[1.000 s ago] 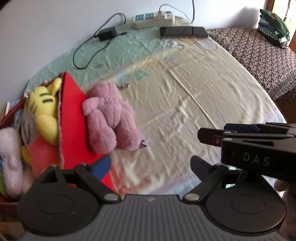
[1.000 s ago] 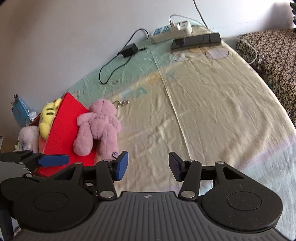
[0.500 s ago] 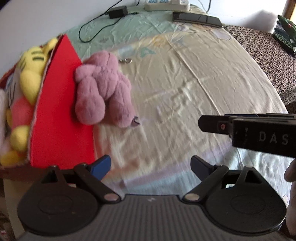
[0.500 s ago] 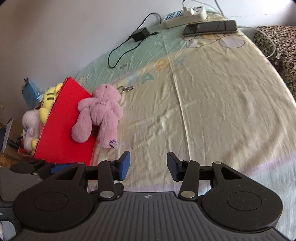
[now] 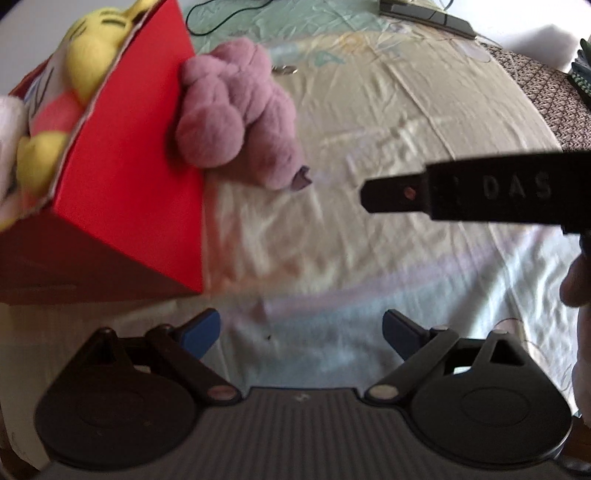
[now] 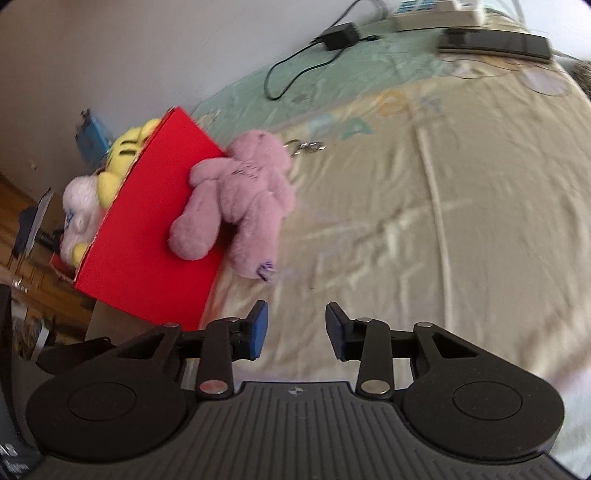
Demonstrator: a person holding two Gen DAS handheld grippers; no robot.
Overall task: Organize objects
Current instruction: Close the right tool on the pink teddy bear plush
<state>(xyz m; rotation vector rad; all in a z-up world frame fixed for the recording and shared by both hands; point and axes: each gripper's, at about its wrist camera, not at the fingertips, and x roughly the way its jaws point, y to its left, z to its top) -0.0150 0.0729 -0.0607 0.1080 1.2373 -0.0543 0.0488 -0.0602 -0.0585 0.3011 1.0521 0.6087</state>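
I am holding my left gripper (image 5: pixel 301 334) over the near part of the bed (image 5: pixel 388 122), its jaws spread wide and opening a little more, with nothing between them but the pale sheet. My right gripper (image 6: pixel 296 328) is hanging to the right of it, its jaws closing on empty air above the sheet.

The pink plush bear (image 6: pixel 240 199) is lying on the bed at the left, leaning against the sloping side of the red box (image 6: pixel 147 236), with its keyring (image 6: pixel 306 147) resting on the sheet just beyond its head. Inside the box a yellow striped plush (image 6: pixel 123 158) and a white plush (image 6: pixel 77 214) are sitting together.

At the far end of the bed a power strip (image 6: pixel 432 13), a black adapter with its cable (image 6: pixel 338 35) and a flat dark device (image 6: pixel 495 43) are lying near the wall.
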